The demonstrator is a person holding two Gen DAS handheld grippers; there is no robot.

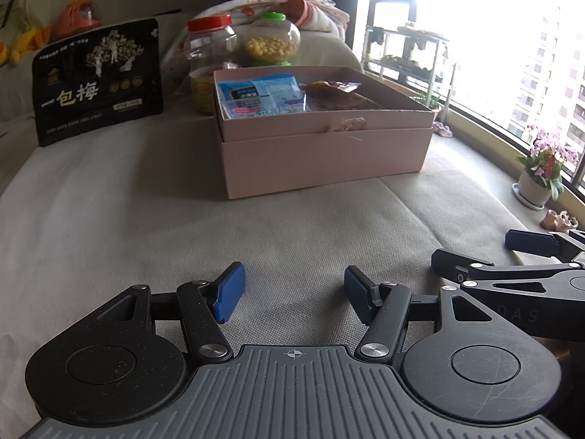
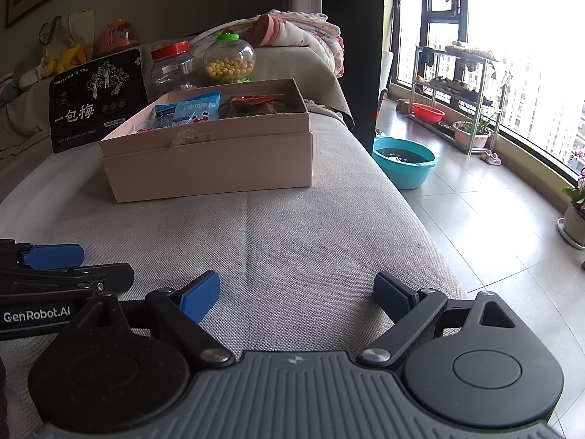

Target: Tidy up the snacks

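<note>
Both your left gripper point(image 1: 294, 292) and right gripper point(image 2: 297, 296) hang released and empty, well short of the pink box point(image 1: 325, 161). Reach left of the box for the black plum pouch point(image 1: 97, 80), pinching its top edge

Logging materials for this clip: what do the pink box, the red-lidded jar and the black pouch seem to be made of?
Pink box: looks like matte cardboard, with flat stiff walls, sharp folded edges and no shine.
Red-lidded jar: probably clear plastic, see-through ribbed walls under an opaque red screw cap.
Black pouch: seems a flexible plastic or foil film, standing upright with slightly wavy sides and printed gold and white artwork; the exact film can't be told.
</note>
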